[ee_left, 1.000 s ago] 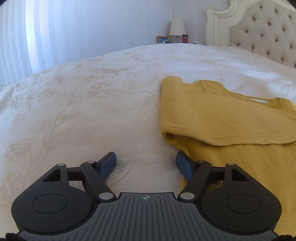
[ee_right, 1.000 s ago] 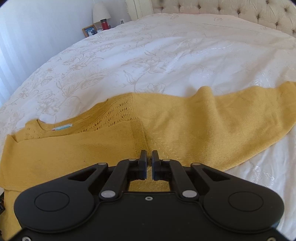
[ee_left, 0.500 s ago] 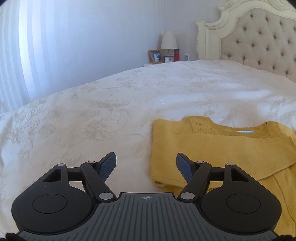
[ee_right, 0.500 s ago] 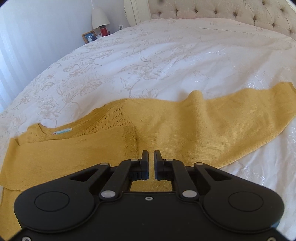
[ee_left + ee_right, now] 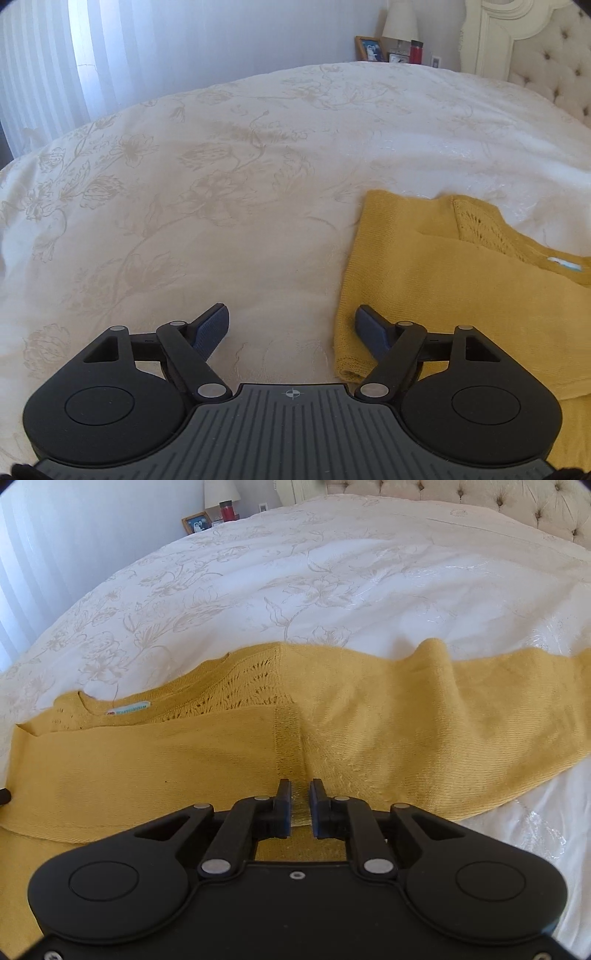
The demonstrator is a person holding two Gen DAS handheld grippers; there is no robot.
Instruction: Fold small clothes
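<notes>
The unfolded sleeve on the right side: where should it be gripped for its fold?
Probably at its far cuff end, off frame past the sleeve, coming from the right over the bedspread. It lies flat and outstretched, so lifting that free end folds it over the sweater.

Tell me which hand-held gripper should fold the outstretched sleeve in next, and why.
Right, probably. The right hand-held gripper sits over the mustard-yellow knit sweater, jaws opening, beside its unfolded sleeve. The left hand-held gripper hangs open over the cream floral bedspread, by the already folded side.
</notes>
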